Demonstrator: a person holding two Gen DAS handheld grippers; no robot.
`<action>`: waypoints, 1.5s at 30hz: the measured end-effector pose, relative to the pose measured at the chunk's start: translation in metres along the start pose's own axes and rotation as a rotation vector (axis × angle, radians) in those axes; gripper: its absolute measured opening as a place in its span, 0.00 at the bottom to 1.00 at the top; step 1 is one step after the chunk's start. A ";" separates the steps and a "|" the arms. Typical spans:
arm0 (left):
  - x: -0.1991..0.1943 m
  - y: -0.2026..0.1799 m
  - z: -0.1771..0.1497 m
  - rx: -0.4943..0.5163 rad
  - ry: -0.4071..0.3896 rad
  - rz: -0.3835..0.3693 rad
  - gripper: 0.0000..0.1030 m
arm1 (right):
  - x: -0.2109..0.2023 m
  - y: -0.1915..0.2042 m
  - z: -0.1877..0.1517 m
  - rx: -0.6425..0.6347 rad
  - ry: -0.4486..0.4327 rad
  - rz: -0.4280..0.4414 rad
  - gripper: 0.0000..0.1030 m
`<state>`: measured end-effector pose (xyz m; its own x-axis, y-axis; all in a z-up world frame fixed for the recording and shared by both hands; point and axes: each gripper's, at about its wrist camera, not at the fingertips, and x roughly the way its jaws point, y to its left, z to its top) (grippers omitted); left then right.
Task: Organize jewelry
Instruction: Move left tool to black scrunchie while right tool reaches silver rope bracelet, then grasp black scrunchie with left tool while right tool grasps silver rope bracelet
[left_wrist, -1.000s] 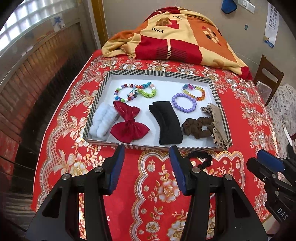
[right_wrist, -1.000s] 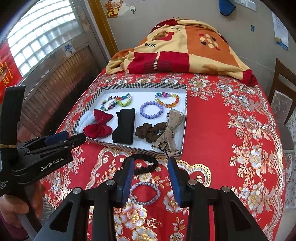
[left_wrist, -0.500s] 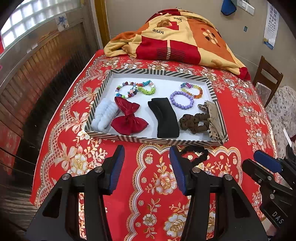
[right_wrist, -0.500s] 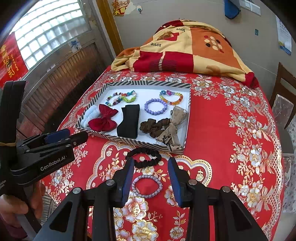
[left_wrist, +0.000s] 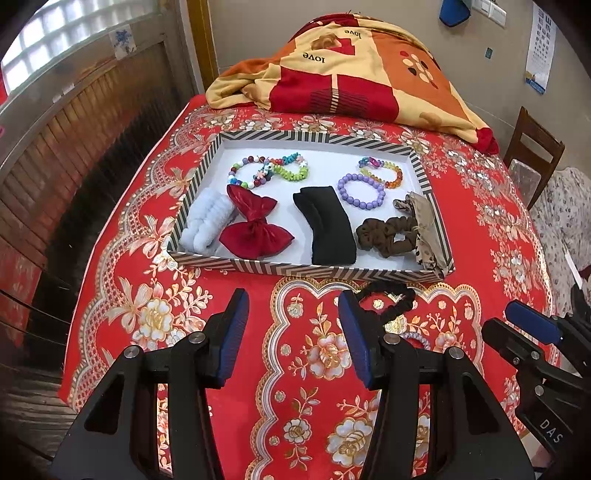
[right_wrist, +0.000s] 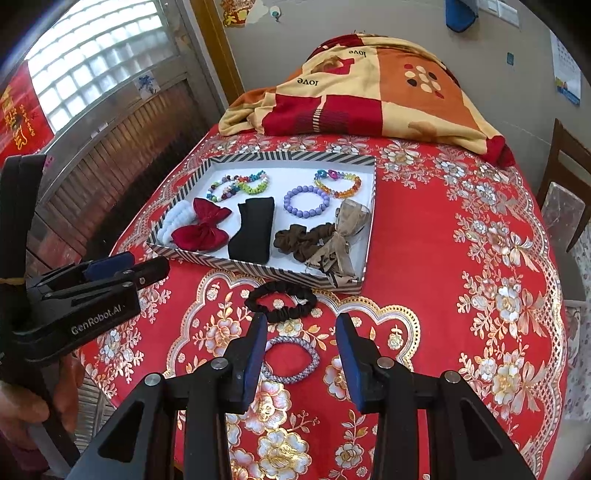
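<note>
- A striped-edged tray (right_wrist: 364, 236) is seen ahead of both claws on the bench (right_wrist: 424, 258), which is covered by a red floral cloth.
- Inside the tray are laid a white scrunchie (left_wrist: 207, 221), a red bow (left_wrist: 255, 229), a black band (left_wrist: 328, 229), a brown scrunchie (left_wrist: 386, 234), a tan bow (right_wrist: 341, 236), a purple bead bracelet (left_wrist: 361, 192) and three multicoloured bead bracelets (left_wrist: 267, 171).
- A black scrunchie (right_wrist: 280, 301) is found outside the tray, just ahead of the right claw (right_wrist: 301, 354).
- A grey-lilac beaded bracelet (right_wrist: 295, 360) lies on the cloth between the right claw's blue pads, not touched by them.
- The right claw is spread wide and nothing is held.
- The left claw (left_wrist: 293, 336) is likewise spread wide and empty, above bare cloth short of the tray.
- "GenRobot.AI" can be read on the left claw's body in the right wrist view; "DAS" is read on the right claw's body in the left wrist view.
- A folded blanket (right_wrist: 362, 85) beyond the tray bears the word "love" twice, upside down.
</note>
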<state>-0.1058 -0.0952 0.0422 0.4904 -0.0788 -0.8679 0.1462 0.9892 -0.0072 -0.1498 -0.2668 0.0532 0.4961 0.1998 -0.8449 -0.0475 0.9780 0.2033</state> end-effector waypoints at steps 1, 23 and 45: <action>0.002 0.002 -0.001 -0.010 0.009 -0.009 0.48 | 0.002 -0.002 -0.002 0.002 0.005 0.002 0.35; 0.088 0.000 -0.006 -0.087 0.223 -0.168 0.52 | 0.090 -0.011 -0.043 -0.036 0.115 -0.052 0.23; 0.122 -0.036 -0.001 0.080 0.253 -0.202 0.09 | 0.082 -0.039 -0.048 0.056 0.108 -0.023 0.08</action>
<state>-0.0521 -0.1406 -0.0643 0.2174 -0.2295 -0.9487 0.2904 0.9431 -0.1616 -0.1487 -0.2855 -0.0478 0.4005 0.1859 -0.8972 0.0122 0.9780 0.2081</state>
